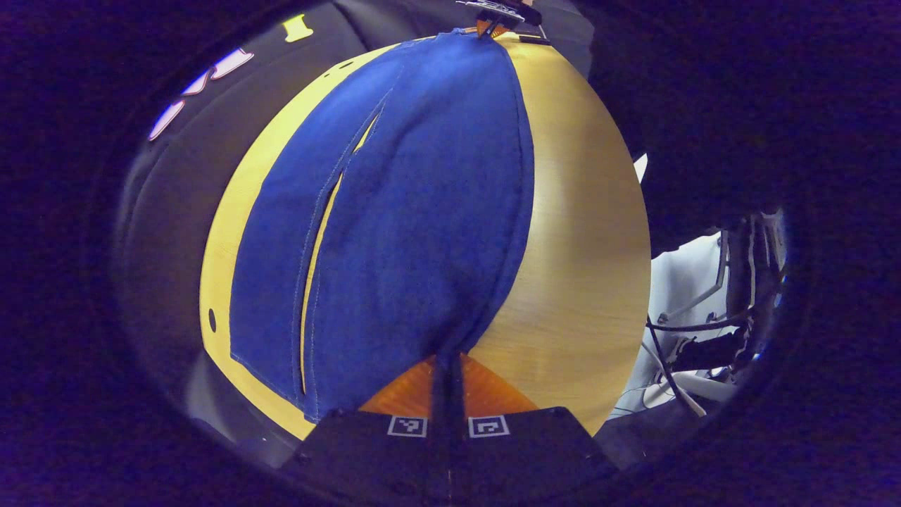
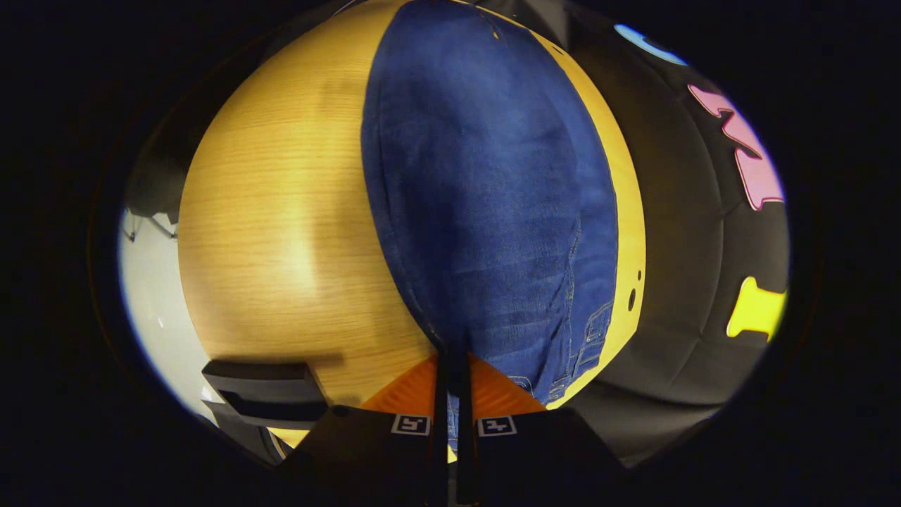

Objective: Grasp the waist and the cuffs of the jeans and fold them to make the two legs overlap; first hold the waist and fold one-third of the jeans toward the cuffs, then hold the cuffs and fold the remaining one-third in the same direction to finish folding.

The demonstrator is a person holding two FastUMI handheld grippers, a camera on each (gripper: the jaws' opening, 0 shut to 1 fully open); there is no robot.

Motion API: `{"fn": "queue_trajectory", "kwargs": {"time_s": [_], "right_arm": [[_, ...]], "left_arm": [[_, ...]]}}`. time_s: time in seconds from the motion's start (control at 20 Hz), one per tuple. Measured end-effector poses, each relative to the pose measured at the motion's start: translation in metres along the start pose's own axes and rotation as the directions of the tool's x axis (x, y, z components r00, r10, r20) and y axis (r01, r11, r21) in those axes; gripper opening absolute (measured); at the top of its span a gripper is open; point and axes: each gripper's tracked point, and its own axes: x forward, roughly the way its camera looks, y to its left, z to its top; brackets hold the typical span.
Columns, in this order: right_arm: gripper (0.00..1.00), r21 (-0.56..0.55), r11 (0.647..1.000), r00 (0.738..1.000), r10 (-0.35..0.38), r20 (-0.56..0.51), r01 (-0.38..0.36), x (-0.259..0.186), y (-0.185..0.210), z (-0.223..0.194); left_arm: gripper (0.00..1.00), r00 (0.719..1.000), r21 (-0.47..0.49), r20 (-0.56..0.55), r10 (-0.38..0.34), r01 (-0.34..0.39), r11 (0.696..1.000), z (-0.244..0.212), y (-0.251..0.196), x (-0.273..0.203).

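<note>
1. Jeans (image 1: pixel 415 211) lie flat on the wooden table (image 1: pixel 584 232), laid lengthwise between the two grippers; blue denim, no big bunching.
2. Left gripper view: left gripper (image 1: pixel 448 359) sits at the near end of the jeans, at the cuff end. Fingers drawn together to a thin slit w/ the denim edge running into it, so it looks clamped on the cuff; actual contact is hidden under the fabric.
3. Same view: two legs side by side, narrow gap between them left of centre w/ table showing through. Left leg hem ends near the table's near-left edge.
4. Far end of the jeans in that view: right gripper (image 1: pixel 493 21) at the top, touching the far tip of the fabric. Too small to read its fingers there.
5. Right gripper view: right gripper (image 2: pixel 451 362) at the waist end, fingers close together w/ a strip of denim visible in the slit between them, i.e. pinched on the waist.
6. Waist detail near it: pocket stitching and seams just right of the fingers (image 2: pixel 415 394).
7. Jeans sit toward the right side of the table in that view, near its right edge; bare wood wide on the left.
8. Cables (image 1: pixel 676 352) and white floor beyond the table's right edge in left gripper view.
9. Small dark holes (image 2: pixel 632 299) in the table near its right edge, just beside the waist.
</note>
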Motion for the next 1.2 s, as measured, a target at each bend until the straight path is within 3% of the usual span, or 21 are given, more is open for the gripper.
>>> {"fn": "queue_trajectory", "kwargs": {"time_s": [0.15, 0.3, 0.6, 0.8, 0.9, 1.05, 1.15, 1.2], "right_arm": [[0.1, 0.093, 0.995, 1.0, -0.023, 0.012, 0.022, -0.01, -0.011, 0.0], [0.09, 0.203, 0.978, 0.998, -0.055, 0.033, 0.047, -0.035, -0.04, 0.008], [0.07, 0.454, 0.877, 0.968, -0.226, 0.11, 0.153, -0.079, -0.152, 0.037], [0.07, 0.519, 0.831, 0.958, -0.276, 0.073, 0.2, -0.065, -0.215, 0.035], [0.07, 0.558, 0.804, 0.96, -0.277, 0.048, 0.204, -0.042, -0.236, 0.036], [0.07, 0.618, 0.765, 0.974, -0.226, -0.008, 0.183, 0.021, -0.259, 0.046], [0.07, 0.622, 0.763, 0.982, -0.177, -0.063, 0.178, 0.065, -0.264, 0.048], [0.07, 0.627, 0.76, 0.985, -0.15, -0.087, 0.171, 0.084, -0.262, 0.048]], "left_arm": [[0.06, 0.999, -0.071, 0.032, 0.015, -0.013, 0.997, 0.005, 0.009, -0.011], [0.06, 0.997, -0.064, 0.047, 0.06, -0.057, 0.996, 0.01, 0.036, -0.032], [0.06, 0.984, -0.191, 0.113, 0.137, -0.113, 0.975, 0.037, 0.105, -0.065], [0.06, 0.976, -0.355, 0.088, 0.201, -0.158, 0.921, 0.037, 0.169, -0.07], [0.06, 0.97, -0.425, -0.014, 0.241, -0.224, 0.877, 0.027, 0.206, -0.06], [0.06, 0.963, -0.542, -0.105, 0.246, -0.263, 0.798, 0.03, 0.251, -0.03], [0.06, 0.95, -0.557, -0.166, 0.264, -0.311, 0.77, 0.029, 0.281, -0.01], [0.13, 0.938, -0.555, -0.218, 0.269, -0.346, 0.757, 0.021, 0.293, 0.003]]}}
